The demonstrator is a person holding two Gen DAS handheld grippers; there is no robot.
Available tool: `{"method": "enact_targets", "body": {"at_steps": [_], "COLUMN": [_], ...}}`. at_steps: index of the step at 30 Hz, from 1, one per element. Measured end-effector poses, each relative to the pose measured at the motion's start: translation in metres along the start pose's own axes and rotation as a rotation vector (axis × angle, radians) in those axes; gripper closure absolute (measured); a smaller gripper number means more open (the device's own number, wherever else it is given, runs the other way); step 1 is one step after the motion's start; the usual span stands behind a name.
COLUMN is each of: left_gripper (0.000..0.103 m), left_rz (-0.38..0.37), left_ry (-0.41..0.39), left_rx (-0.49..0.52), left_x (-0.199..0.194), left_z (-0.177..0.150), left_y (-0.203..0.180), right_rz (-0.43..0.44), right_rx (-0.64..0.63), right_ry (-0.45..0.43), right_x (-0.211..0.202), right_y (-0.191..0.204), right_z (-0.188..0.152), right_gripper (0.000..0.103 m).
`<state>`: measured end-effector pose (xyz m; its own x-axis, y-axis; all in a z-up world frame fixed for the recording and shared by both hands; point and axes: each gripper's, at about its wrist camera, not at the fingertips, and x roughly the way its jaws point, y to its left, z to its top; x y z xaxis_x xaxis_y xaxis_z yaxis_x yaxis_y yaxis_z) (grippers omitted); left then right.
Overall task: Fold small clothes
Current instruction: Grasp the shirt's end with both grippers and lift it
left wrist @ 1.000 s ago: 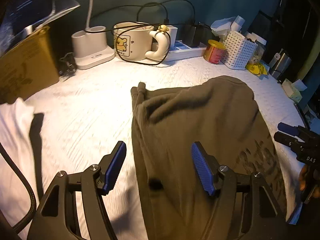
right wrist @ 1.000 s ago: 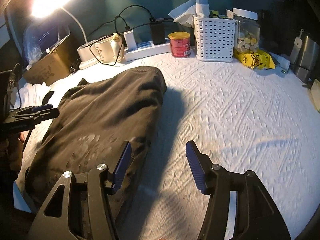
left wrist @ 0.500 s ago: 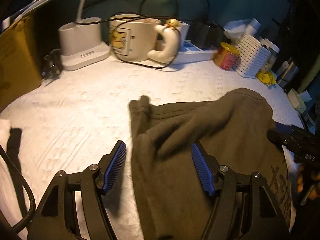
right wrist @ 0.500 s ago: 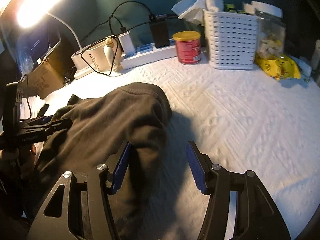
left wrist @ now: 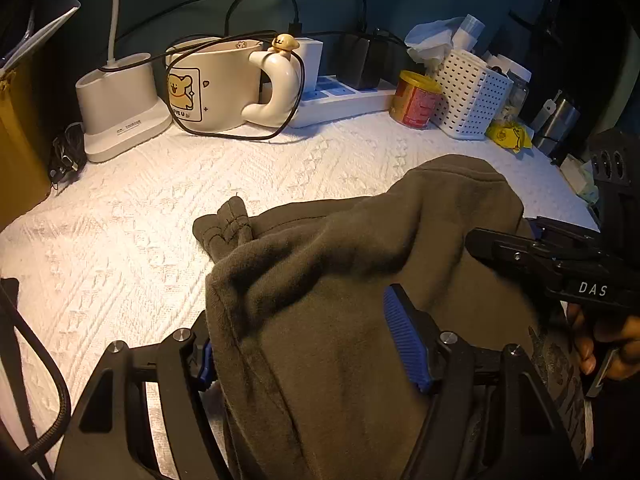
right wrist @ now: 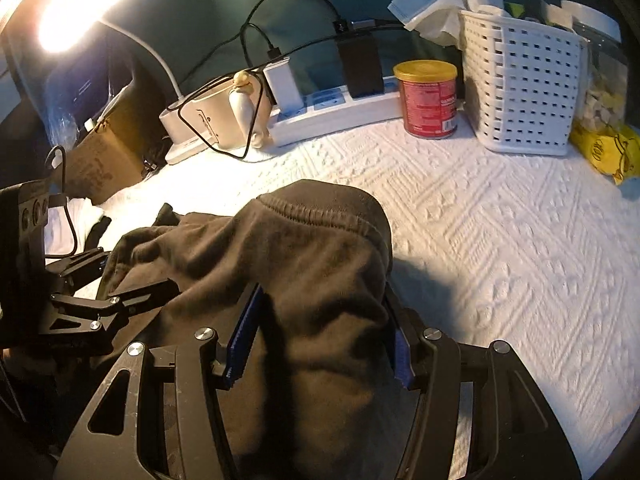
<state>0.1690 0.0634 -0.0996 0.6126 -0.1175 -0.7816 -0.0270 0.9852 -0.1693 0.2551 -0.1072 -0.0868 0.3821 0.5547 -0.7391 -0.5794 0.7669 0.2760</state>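
A dark olive-brown garment (left wrist: 340,280) lies bunched on the white textured cloth (left wrist: 140,208); it also shows in the right wrist view (right wrist: 312,256). My left gripper (left wrist: 304,340) is open, its jaws wide apart with the garment's left part lying between and over them. My right gripper (right wrist: 320,336) is open too, the garment's right part draped between its blue pads (right wrist: 244,332). Each gripper shows in the other's view, the right one (left wrist: 560,268) at the right side, the left one (right wrist: 100,304) at the left side.
Along the back stand a lamp base (left wrist: 120,104), a cream bear mug (left wrist: 224,84) wrapped in black cable, a white power strip (right wrist: 332,112), a red can (right wrist: 430,100), a white basket (right wrist: 524,92) and a yellow packet (right wrist: 604,148). A cardboard box (right wrist: 100,160) is at the left.
Both grippers have pushed forward into the garment, which has bunched up toward the back and now lies between the jaws of each. The jaws have stayed open.
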Motion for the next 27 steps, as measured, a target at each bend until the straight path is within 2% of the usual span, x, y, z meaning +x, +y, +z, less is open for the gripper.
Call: {"method": "enact_targets", "body": {"at_steps": [2, 3, 4, 7, 9, 12, 23, 27], "left_gripper": [0.034, 0.035, 0.037, 0.048, 0.067, 0.076, 0.08, 0.08], "left_rz": [0.0, -0.007, -0.017, -0.038, -0.044, -0.051, -0.07, -0.069], "left_ry": [-0.003, -0.004, -0.004, -0.012, -0.011, -0.009, -0.06, -0.101], "left_rx": [0.006, 0.013, 0.018, 0.024, 0.045, 0.053, 0.034, 0.015], "left_x": [0.0, 0.0, 0.0, 0.0, 0.001, 0.001, -0.017, -0.032], "left_z": [0.0, -0.001, -0.001, -0.003, -0.003, -0.004, -0.01, -0.011], "left_y": [-0.002, -0.003, -0.005, -0.013, -0.019, -0.023, -0.032, -0.035], "right_rz": [0.016, 0.028, 0.044, 0.052, 0.056, 0.046, 0.047, 0.046], "right_rx": [-0.001, -0.002, -0.004, -0.026, -0.039, -0.064, -0.115, -0.139], "right_ry": [0.0, 0.002, 0.01, 0.016, 0.015, 0.01, -0.024, -0.073], "right_x": [0.002, 0.003, 0.005, 0.009, 0.009, 0.007, -0.016, -0.034], "right_y": [0.001, 0.002, 0.004, 0.012, 0.016, 0.022, 0.042, 0.05], "right_z": [0.0, 0.0, 0.0, 0.0, 0.0, -0.002, -0.002, -0.004], "right_gripper": [0.046, 0.06, 0.067, 0.074, 0.077, 0.082, 0.085, 0.086]}}
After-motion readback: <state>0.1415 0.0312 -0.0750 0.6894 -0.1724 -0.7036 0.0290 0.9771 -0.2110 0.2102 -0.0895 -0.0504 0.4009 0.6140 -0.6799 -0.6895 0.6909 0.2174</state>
